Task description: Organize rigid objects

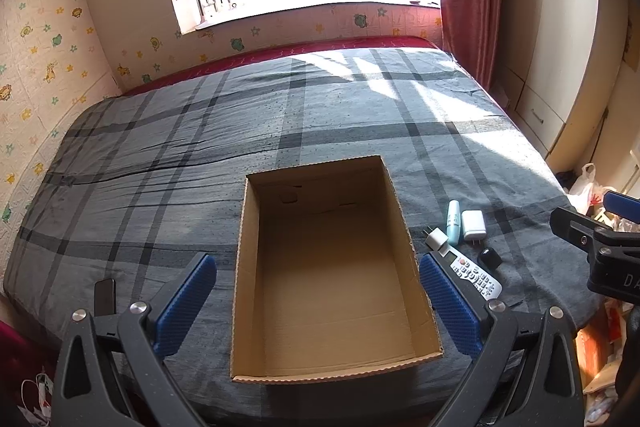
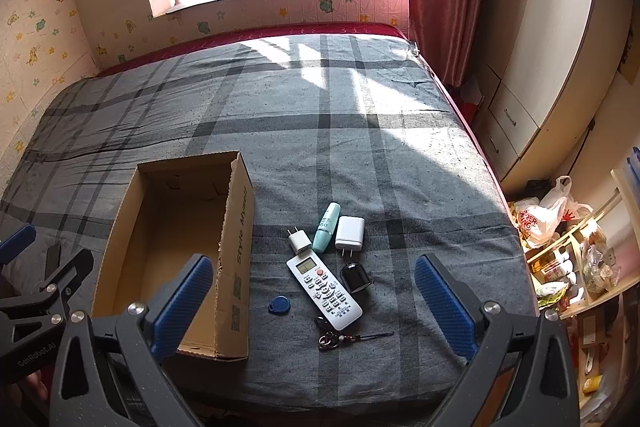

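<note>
Both grippers are held wide and empty; the remote (image 2: pixel 324 291) lies between and ahead of the right gripper (image 2: pixel 314 303) fingers, long axis slanting, nearer than the left gripper (image 1: pixel 318 303).

"Style Myself" on cardboard box (image 2: pixel 240 227) side, "GenRobot.AI" on left gripper (image 2: pixel 34 349) body

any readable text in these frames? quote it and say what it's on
"Style Myself": side of the cardboard box; last letters unclear.
"GenRobot.AI": left tongs body.
"DA": right tongs body, cut off.
Remote control buttons, teal tube label, red print on plastic bag: too small to read.
</note>
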A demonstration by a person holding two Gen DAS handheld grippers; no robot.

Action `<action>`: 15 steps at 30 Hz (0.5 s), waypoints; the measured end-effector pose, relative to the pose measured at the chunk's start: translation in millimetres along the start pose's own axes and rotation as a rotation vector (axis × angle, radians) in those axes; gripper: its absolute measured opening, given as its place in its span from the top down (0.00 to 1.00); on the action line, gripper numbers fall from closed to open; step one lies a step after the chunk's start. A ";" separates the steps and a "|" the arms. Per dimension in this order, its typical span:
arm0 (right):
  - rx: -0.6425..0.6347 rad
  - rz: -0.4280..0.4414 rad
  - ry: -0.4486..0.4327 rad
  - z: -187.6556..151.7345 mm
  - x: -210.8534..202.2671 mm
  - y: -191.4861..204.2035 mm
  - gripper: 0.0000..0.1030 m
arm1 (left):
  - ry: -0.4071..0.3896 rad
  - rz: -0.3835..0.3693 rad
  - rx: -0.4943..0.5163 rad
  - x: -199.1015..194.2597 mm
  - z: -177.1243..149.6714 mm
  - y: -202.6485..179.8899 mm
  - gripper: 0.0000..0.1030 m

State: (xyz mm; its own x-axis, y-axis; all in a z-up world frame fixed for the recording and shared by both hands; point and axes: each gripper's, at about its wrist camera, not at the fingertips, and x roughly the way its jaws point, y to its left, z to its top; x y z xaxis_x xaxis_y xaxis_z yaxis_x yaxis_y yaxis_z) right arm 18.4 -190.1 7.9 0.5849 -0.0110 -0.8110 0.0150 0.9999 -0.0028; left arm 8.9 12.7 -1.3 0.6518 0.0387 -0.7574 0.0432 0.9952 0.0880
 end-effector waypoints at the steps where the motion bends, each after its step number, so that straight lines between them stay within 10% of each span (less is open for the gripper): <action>1: 0.000 0.001 0.001 0.0 0.6 0.2 0.00 | 0.000 0.000 -0.002 0.3 -0.3 1.1 0.00; 15: -0.011 0.013 0.007 0.1 5.6 4.6 0.00 | -0.005 0.021 -0.014 3.8 -0.8 12.5 0.00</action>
State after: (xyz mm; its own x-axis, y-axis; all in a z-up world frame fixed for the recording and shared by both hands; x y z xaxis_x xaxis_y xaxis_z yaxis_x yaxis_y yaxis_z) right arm 21.9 -185.5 3.4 0.5795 0.0016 -0.8149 -0.0017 1.0000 0.0008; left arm 11.3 25.4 -3.6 0.6559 0.0596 -0.7525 0.0190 0.9953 0.0953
